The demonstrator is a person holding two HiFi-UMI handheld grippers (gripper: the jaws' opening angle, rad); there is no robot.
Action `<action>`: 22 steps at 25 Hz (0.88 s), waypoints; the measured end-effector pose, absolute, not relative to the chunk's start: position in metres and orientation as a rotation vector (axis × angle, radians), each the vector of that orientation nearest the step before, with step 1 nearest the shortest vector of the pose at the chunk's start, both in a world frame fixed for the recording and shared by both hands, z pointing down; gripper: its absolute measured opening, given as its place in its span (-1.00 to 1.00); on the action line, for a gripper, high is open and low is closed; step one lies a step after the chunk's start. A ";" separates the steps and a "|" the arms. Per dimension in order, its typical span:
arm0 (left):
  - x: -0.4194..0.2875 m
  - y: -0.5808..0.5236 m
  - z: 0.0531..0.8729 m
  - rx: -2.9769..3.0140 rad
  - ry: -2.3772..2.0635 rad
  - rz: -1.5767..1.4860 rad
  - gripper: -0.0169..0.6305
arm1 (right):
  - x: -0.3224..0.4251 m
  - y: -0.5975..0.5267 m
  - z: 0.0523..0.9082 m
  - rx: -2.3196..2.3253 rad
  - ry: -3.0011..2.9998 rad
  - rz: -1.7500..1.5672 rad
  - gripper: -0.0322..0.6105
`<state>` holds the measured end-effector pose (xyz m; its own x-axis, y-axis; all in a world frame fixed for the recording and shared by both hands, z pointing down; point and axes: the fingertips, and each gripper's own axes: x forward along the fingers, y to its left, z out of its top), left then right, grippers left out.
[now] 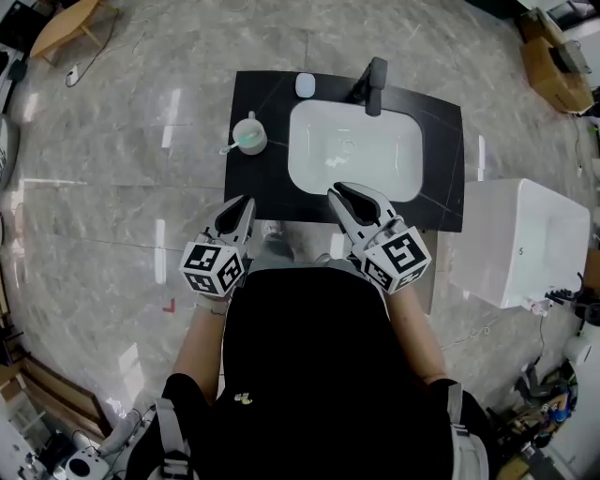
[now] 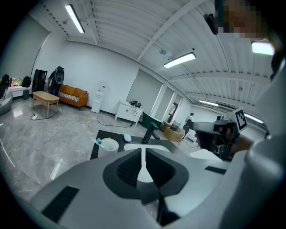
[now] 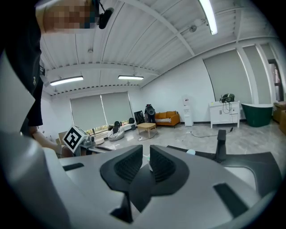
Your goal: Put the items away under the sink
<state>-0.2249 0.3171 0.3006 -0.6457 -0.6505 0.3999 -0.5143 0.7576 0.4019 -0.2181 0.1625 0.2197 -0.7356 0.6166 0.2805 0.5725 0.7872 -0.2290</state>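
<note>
A white cup (image 1: 249,137) holding a teal toothbrush stands on the black countertop (image 1: 258,183), left of the white sink basin (image 1: 354,150). Behind the basin lie a pale oval item (image 1: 306,84) and a black faucet (image 1: 372,86). My left gripper (image 1: 247,202) hovers at the counter's near-left corner, shut with nothing between its jaws. At the basin's near edge my right gripper (image 1: 338,193) is shut and empty too. The left gripper view looks past the left gripper (image 2: 143,157) at the cup (image 2: 107,144) and faucet (image 2: 149,133). The right gripper (image 3: 146,162) faces the faucet (image 3: 220,145).
A white boxy unit (image 1: 521,242) stands on the floor right of the counter. Cardboard boxes (image 1: 553,61) sit at the far right and a wooden table (image 1: 66,26) at the far left. Grey marble floor surrounds the vanity. The space under the sink is hidden from all views.
</note>
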 end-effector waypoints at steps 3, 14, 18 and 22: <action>-0.241 0.332 0.315 0.893 -2.393 -0.339 -0.87 | -0.242 0.189 0.232 -0.919 -2.613 0.133 -0.75; -0.283 0.384 0.375 0.968 -2.287 -0.213 -0.72 | -0.303 0.271 0.302 -0.965 -2.488 -0.074 -0.74; -0.295 0.390 0.395 1.019 -2.251 -0.186 -0.62 | -0.318 0.294 0.332 -1.008 -2.417 -0.217 -0.62; -0.305 0.391 0.416 1.087 -2.212 -0.139 -0.45 | -0.332 0.314 0.363 -1.034 -2.359 -0.251 -0.47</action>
